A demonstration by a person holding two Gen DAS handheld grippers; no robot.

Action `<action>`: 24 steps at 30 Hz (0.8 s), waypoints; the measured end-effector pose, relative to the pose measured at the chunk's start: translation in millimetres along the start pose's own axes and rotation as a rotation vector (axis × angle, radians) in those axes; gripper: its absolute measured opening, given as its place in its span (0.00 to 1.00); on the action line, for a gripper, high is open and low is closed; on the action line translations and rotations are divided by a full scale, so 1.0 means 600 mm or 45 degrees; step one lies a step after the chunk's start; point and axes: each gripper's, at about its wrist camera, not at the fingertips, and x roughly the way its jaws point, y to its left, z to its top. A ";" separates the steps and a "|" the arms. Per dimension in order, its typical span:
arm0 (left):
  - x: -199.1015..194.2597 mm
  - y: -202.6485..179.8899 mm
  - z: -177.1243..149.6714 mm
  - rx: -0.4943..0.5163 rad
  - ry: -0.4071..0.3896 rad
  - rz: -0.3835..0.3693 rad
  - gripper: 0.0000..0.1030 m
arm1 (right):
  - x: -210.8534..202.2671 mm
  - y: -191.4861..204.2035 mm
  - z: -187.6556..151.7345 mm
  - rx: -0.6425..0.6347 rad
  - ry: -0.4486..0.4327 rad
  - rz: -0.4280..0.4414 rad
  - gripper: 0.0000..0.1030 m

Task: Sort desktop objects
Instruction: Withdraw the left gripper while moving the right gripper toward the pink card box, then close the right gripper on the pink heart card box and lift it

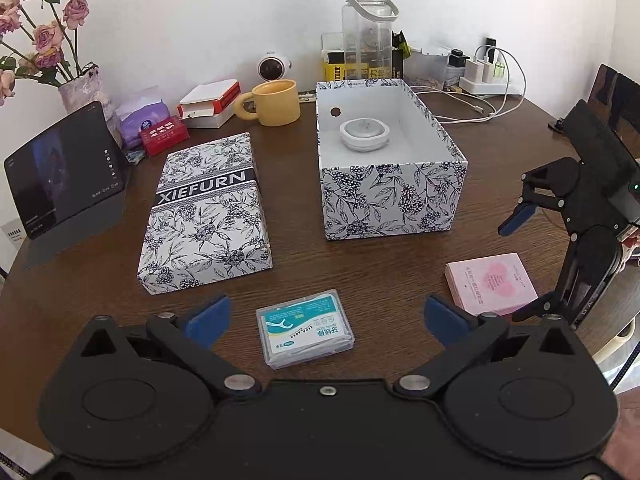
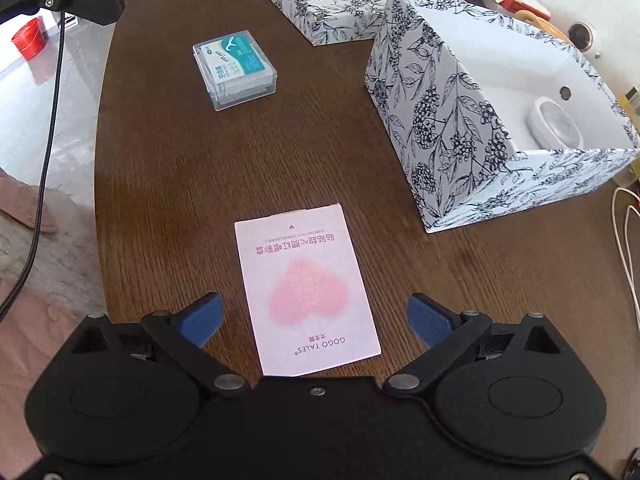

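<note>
Both tongs released: left gripper [image 1: 326,318] over floss case [image 1: 305,328], right gripper [image 2: 314,318] over "GOGO TALES" card [image 2: 306,288]; "XIEFURN" lid [image 1: 206,212] beside open box [image 1: 390,196]

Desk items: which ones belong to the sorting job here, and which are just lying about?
Part of the job:
- open patterned box with a white round case inside
- box lid
- floss pick box, in front of the open left gripper
- pink card box, between the open right gripper fingers

Lying about:
- yellow mug
- tablet
- flower vase
- water jug
- chargers
</note>
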 end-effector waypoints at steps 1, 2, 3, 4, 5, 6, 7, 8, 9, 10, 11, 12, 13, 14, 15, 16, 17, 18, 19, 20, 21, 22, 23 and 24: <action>0.000 -0.001 -0.002 -0.005 0.004 0.002 1.00 | 0.002 0.000 0.000 -0.008 -0.001 0.008 0.97; 0.000 -0.002 -0.004 -0.010 0.008 0.004 1.00 | 0.003 0.001 0.000 -0.011 0.000 0.014 0.97; 0.000 -0.002 -0.006 -0.014 0.012 0.005 1.00 | 0.004 0.001 -0.001 -0.015 0.001 0.020 0.97; 0.001 -0.003 -0.008 -0.019 0.015 0.007 1.00 | 0.004 0.001 -0.001 -0.018 0.001 0.025 0.96; 0.001 -0.004 -0.011 -0.024 0.019 0.009 1.00 | 0.005 0.001 -0.002 -0.022 0.002 0.031 0.96; 0.001 -0.005 -0.013 -0.028 0.023 0.010 1.00 | 0.006 0.001 -0.002 -0.025 0.002 0.037 0.96; 0.001 -0.006 -0.015 -0.030 0.026 0.012 1.00 | 0.007 0.001 -0.003 -0.029 0.003 0.043 0.95; 0.002 -0.006 -0.014 -0.032 0.029 0.012 1.00 | 0.008 0.001 -0.003 -0.032 0.004 0.048 0.94; 0.003 -0.007 -0.010 -0.035 0.032 0.013 1.00 | 0.008 0.001 -0.004 -0.036 0.004 0.054 0.92; 0.004 -0.007 -0.008 -0.039 0.035 0.015 1.00 | 0.009 0.001 -0.004 -0.039 0.005 0.060 0.91; 0.005 -0.008 -0.008 -0.042 0.036 0.017 1.00 | 0.010 0.001 -0.005 -0.042 0.005 0.066 0.91; 0.006 -0.008 -0.008 -0.045 0.038 0.018 1.00 | 0.011 0.001 -0.005 -0.046 0.006 0.072 0.91; 0.006 -0.008 -0.009 -0.048 0.039 0.020 1.00 | 0.012 0.001 -0.006 -0.049 0.006 0.077 0.91; 0.007 -0.009 -0.009 -0.048 0.040 0.021 1.00 | 0.012 0.001 -0.006 -0.053 0.007 0.083 0.91; 0.006 -0.010 -0.009 -0.044 0.042 0.022 1.00 | 0.013 0.001 -0.007 -0.056 0.008 0.089 0.91; 0.006 -0.011 -0.009 -0.041 0.044 0.023 1.00 | 0.014 0.001 -0.008 -0.060 0.008 0.095 0.91; 0.006 -0.011 -0.009 -0.037 0.045 0.024 1.00 | 0.015 0.001 -0.008 -0.063 0.009 0.101 0.91; 0.006 -0.012 -0.009 -0.034 0.047 0.025 1.00 | 0.016 0.001 -0.009 -0.067 0.009 0.106 0.90; 0.006 -0.013 -0.010 -0.030 0.049 0.025 1.00 | 0.017 0.001 -0.009 -0.070 0.010 0.112 0.90; 0.005 -0.013 -0.009 -0.029 0.049 0.026 1.00 | 0.017 0.001 -0.010 -0.074 0.011 0.118 0.89; 0.004 -0.012 -0.008 -0.029 0.049 0.026 1.00 | 0.018 0.001 -0.010 -0.077 0.011 0.124 0.87; 0.003 -0.011 -0.005 -0.031 0.048 0.027 1.00 | 0.019 0.001 -0.011 -0.081 0.012 0.130 0.86; 0.003 -0.009 -0.003 -0.032 0.048 0.027 1.00 | 0.020 0.001 -0.011 -0.084 0.012 0.135 0.86; 0.002 -0.008 -0.003 -0.032 0.047 0.027 1.00 | 0.024 -0.003 -0.005 -0.084 0.014 0.140 0.86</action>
